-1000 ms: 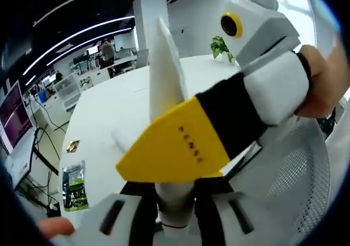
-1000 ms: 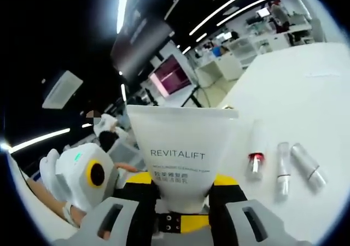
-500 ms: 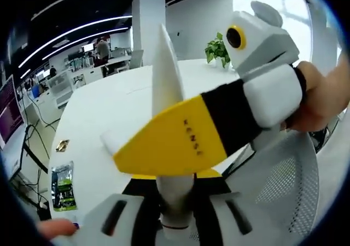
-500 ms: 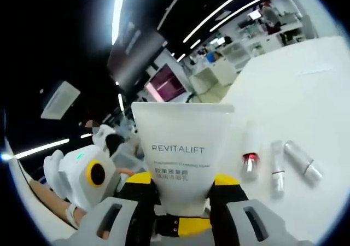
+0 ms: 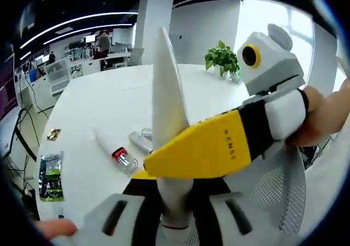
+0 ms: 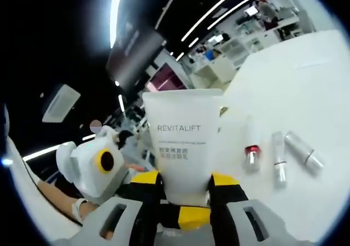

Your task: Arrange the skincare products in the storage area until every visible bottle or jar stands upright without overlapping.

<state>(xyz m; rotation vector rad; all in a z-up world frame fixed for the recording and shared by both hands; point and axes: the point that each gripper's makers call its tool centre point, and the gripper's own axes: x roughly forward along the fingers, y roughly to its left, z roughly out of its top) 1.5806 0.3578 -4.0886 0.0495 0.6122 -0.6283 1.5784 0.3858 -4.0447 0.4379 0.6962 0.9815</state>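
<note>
While upright, tube [image 6: 183, 142] clamped between both tools.

Both gripper views sit close behind one white tube [image 5: 164, 126], seemingly from crossing sides, sharing it and the table [image 6: 306, 87] beyond.

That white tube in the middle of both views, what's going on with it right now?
A person holds a gripper in each hand, and both are closed on the same white Revitalift tube, lifted above the white table. The right gripper clamps it near its lower end; the left gripper grips it too, seen edge-on. Three small cosmetic tubes lie flat on the table, side by side, not yet stood up. A green sachet lies near the table edge.
</note>
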